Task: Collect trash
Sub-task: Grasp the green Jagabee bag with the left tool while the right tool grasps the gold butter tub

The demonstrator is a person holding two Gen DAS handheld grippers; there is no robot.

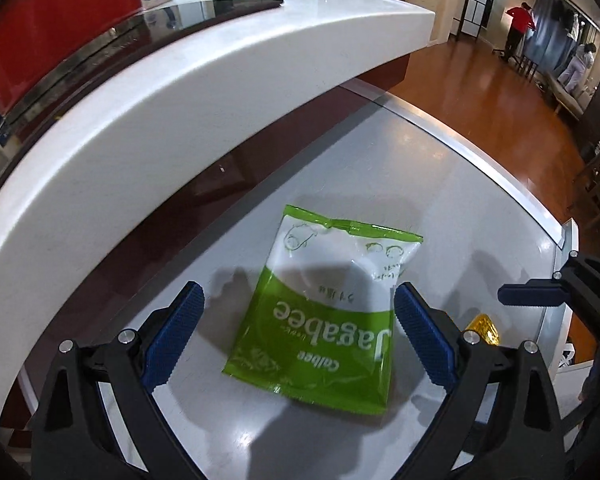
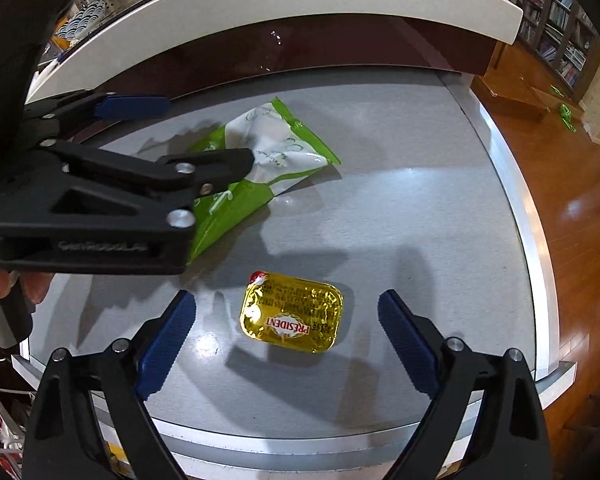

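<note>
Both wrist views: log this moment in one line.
left tongs: open over Jagabee snack bag | right tongs: open around President butter packet | nothing gripped | grey counter

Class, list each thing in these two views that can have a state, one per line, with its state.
Green snack bag: flat on the counter, crumpled, ungripped.
Gold butter packet: foil lid on, lying flat, ungripped.
Left claw: open, straddling the bag.
Right claw: open, straddling the packet.

The snack bag (image 1: 320, 312) is glossy green and white plastic film. The butter portion (image 2: 291, 317) has shiny, wrinkled gold foil. The grey countertop (image 2: 400, 208) looks smooth and slightly reflective.
</note>
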